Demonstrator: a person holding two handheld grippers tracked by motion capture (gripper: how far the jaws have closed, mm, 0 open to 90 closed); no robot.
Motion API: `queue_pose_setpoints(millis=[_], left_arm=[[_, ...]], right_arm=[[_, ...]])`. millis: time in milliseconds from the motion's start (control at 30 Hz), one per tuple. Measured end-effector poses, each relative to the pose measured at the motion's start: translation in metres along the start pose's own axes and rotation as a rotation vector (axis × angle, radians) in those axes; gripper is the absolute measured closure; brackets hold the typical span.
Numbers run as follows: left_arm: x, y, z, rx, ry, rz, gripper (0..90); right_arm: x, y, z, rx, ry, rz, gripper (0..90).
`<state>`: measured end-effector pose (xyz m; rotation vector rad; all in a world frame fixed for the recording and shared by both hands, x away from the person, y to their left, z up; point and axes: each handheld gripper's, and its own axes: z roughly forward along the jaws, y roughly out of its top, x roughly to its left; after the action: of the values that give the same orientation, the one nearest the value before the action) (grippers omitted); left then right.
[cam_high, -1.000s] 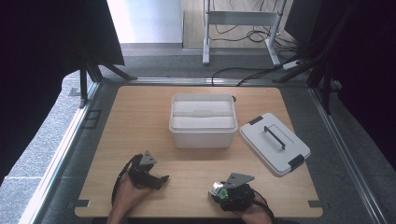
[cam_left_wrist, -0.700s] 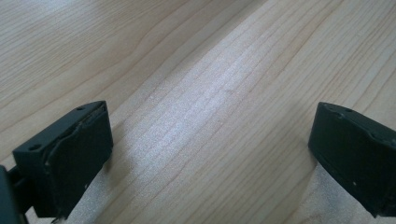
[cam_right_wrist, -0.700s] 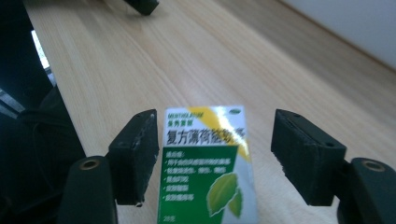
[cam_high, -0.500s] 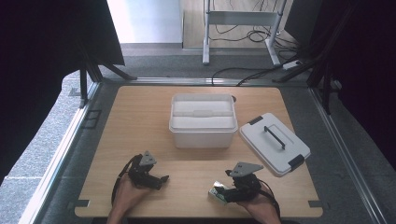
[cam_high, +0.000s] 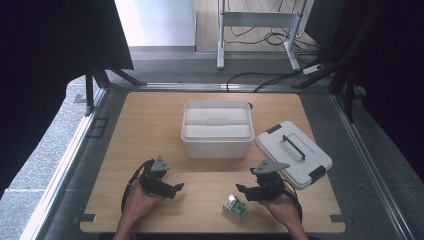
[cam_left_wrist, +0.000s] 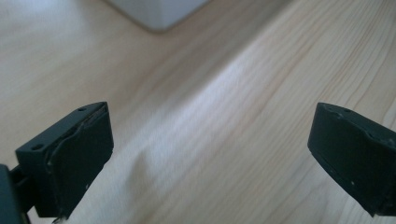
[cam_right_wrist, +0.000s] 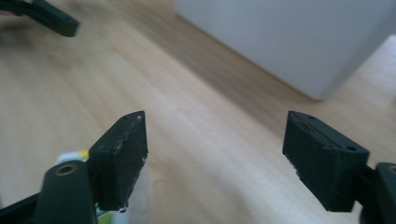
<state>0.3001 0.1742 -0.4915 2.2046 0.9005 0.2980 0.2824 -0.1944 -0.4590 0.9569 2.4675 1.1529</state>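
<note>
The left gripper (cam_high: 176, 188) hovers over bare wood, jaws wide and empty, probably waiting. Right of it, the small green-and-white carton (cam_high: 235, 206) lies near the table's (cam_high: 150, 120) front edge, just beside the right gripper (cam_high: 240, 189), whose empty jaws have just been opening. Farther off, the open white bin (cam_high: 217, 129) sits ready, lid (cam_high: 293, 153) at its right. Grey floor surrounds the table.

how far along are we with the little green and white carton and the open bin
Done: the lid is off, lying right of the white bin. In hand: nothing. The right tool has just been opening, nothing between its jaws; the small green-and-white carton lies on the table beside it. The left tool is open. Left, likely: carton into bin.
</note>
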Motion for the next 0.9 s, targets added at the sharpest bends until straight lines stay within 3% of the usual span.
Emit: queue_pose_setpoints(millis=[333,567,700,900], left_arm=[[0.016,0.044,-0.007,-0.034,-0.044,0.007,0.0],[0.029,0.072,-0.006,-0.035,-0.030,0.033,0.0],[0.036,0.084,-0.001,-0.026,-0.024,0.036,0.0],[0.043,0.095,0.015,-0.013,-0.034,0.034,0.0]], right_arm=[[-0.029,0.025,0.012,-0.025,-0.047,0.011,9.6],[-0.045,0.041,0.021,-0.035,-0.062,0.024,0.0],[-0.056,0.048,0.027,-0.037,-0.080,0.029,0.0],[-0.074,0.057,0.037,-0.048,-0.072,0.039,0.0]])
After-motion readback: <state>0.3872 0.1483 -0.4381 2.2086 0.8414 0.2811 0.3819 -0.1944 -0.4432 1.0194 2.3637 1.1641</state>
